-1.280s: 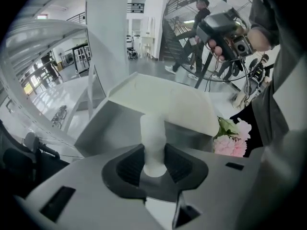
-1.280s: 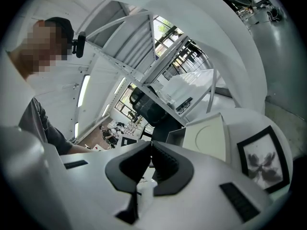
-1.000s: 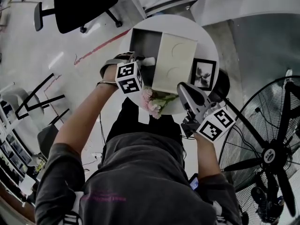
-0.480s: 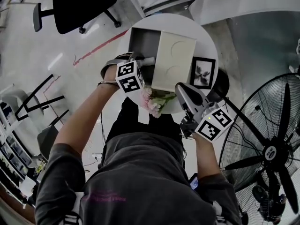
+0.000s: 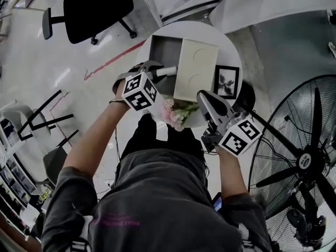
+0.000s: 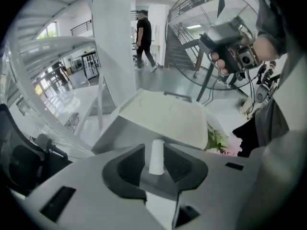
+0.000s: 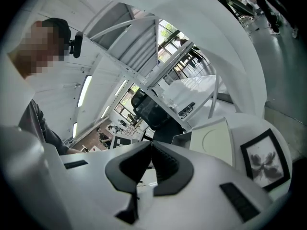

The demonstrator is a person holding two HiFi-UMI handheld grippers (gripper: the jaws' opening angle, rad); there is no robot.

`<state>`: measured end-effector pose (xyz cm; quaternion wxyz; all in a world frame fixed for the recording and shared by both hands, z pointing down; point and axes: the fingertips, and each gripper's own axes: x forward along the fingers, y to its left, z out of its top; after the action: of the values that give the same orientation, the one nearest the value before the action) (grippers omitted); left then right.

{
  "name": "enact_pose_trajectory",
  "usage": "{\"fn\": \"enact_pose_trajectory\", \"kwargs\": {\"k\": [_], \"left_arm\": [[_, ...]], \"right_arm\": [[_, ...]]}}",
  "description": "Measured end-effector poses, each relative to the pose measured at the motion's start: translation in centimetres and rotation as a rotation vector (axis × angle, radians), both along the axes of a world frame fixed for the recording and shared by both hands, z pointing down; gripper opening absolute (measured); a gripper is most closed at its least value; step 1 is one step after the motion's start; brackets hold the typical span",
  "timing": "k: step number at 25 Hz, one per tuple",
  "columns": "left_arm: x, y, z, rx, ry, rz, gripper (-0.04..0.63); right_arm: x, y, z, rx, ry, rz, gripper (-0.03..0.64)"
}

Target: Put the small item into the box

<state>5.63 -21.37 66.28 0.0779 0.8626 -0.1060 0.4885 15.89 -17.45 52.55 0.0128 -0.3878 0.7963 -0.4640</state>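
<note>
**While the lid hides half the box, the small item sits in the left claw**

Seen from the head view, the grey box (image 5: 160, 50) stands on the round white table (image 5: 233, 45). A cream lid (image 5: 196, 67) lies over its right part, so only the left part of the inside shows, and that part looks bare. The left gripper (image 6: 153, 146) is closing its jaws on the small white cylinder (image 6: 156, 159). Both pads grip the cylinder's sides; its back end is lost between them. It sticks out above the near edge of the box's open part, just beside the lid's edge, and whether it touches either cannot be told. The right gripper (image 7: 150, 145) is clenched with nothing between its pads, held off the table's near right side, close to a framed picture (image 5: 227, 82). Pink flowers (image 5: 173, 112) lie at the table's near rim, partly hidden by the lid. The person's body covers the floor below. A large fan (image 5: 304, 161) is cut off at the right edge
</note>
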Motion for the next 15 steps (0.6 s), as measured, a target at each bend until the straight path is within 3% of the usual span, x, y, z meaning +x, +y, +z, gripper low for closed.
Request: {"fn": "enact_pose_trajectory", "kwargs": {"k": [9, 15], "left_arm": [[-0.7, -0.3, -10.3, 0.067, 0.267, -0.121, 0.076], [-2.5, 0.1, -16.6, 0.114, 0.405, -0.175, 0.038]], "right_arm": [[-1.5, 0.5, -4.4, 0.079, 0.037, 0.051, 0.023], [-3.1, 1.5, -7.3, 0.127, 0.059, 0.086, 0.023]]}}
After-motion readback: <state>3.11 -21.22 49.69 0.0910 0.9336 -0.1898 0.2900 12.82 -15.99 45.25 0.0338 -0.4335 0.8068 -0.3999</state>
